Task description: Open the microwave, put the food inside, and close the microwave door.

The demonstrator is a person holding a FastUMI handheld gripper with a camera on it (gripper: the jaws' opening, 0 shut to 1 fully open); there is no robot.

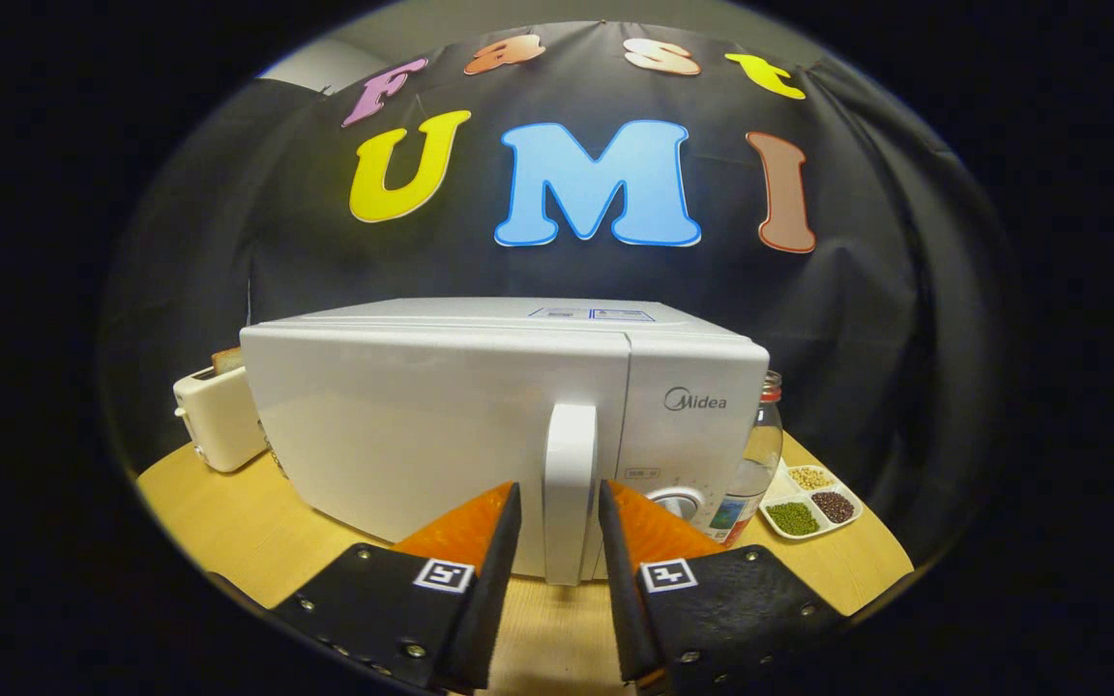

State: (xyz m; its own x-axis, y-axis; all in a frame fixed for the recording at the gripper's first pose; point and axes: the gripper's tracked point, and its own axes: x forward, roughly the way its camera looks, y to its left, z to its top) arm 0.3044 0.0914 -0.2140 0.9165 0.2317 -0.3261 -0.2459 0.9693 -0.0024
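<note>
A white microwave point(422, 425) stands on the wooden table point(228, 522) with its door closed. Its upright white door handle point(571, 483) sits between the fingers of my gripper point(560, 498). The right finger lies close against the handle's side, while a narrow gap shows between the left finger and the handle. The gripper is open around the handle and holds nothing. A round control knob point(678, 503) peeks out just beyond the right finger.
Left of the microwave stands a cream toaster point(219, 416) with a slice of bread point(226, 361) in its slot. A clear jar with a red lid point(760, 454) stands at the microwave's right, and beyond it a white divided tray of beans point(813, 503).
</note>
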